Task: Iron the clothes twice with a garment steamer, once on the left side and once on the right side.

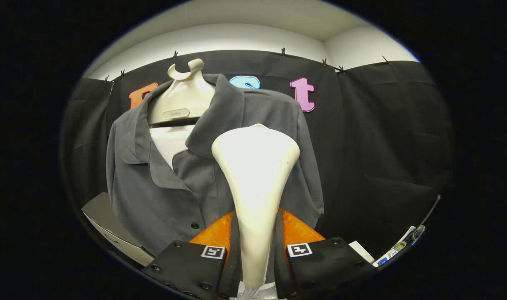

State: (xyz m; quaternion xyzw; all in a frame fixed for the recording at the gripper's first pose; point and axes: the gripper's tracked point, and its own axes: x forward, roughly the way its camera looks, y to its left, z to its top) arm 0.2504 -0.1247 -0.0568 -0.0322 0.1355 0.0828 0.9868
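A cream garment steamer (255, 183) stands upright between my fingers, its narrow handle pinched by both and its wide head flaring upward. My gripper (256, 246) is shut on that handle. Beyond the head hangs a grey collared shirt (174, 187) with dark buttons, over a white undershirt (170, 143), on a cream hanger (184, 98) against the booth wall. The steamer head covers the shirt's chest on the side right of the button line. I cannot tell whether the head touches the cloth.
A grey box (107, 229) sits low to the left of the shirt. White cards and small items (393, 250) lie low on the right. Black cloth walls close off the back and the right.
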